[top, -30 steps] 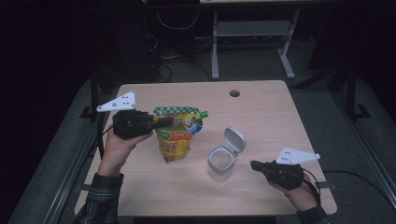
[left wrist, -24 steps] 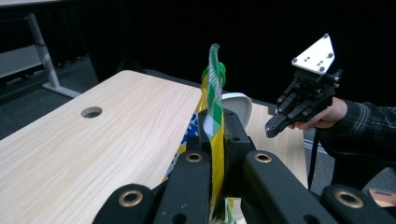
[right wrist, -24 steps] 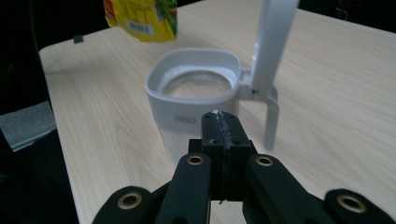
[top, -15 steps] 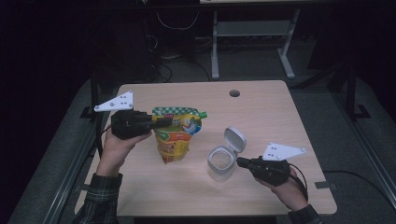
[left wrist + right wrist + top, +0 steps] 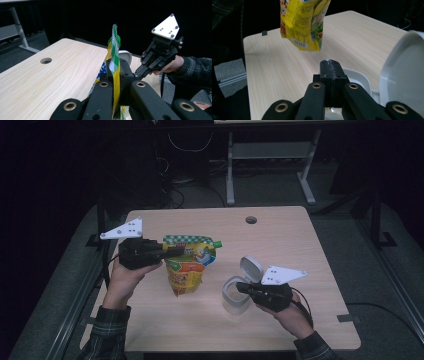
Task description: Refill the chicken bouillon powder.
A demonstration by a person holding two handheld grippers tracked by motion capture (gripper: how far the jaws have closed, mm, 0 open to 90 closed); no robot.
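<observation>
Overhead, pale wooden table (image 5: 280, 240) stands amid dark room.

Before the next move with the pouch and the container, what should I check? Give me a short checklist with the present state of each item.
1. Left gripper shut on the top edge of the pouch: ok.
2. Pouch off the table, hanging above it: ok.
3. Lid of the container flipped open: ok.
4. Right gripper shut, at the container's rim: ok; whether it pinches the rim: cannot tell.
5. Pouch over the container's mouth: not ok, it hangs to one side.
6. Pouch opened for pouring: cannot tell.
</observation>
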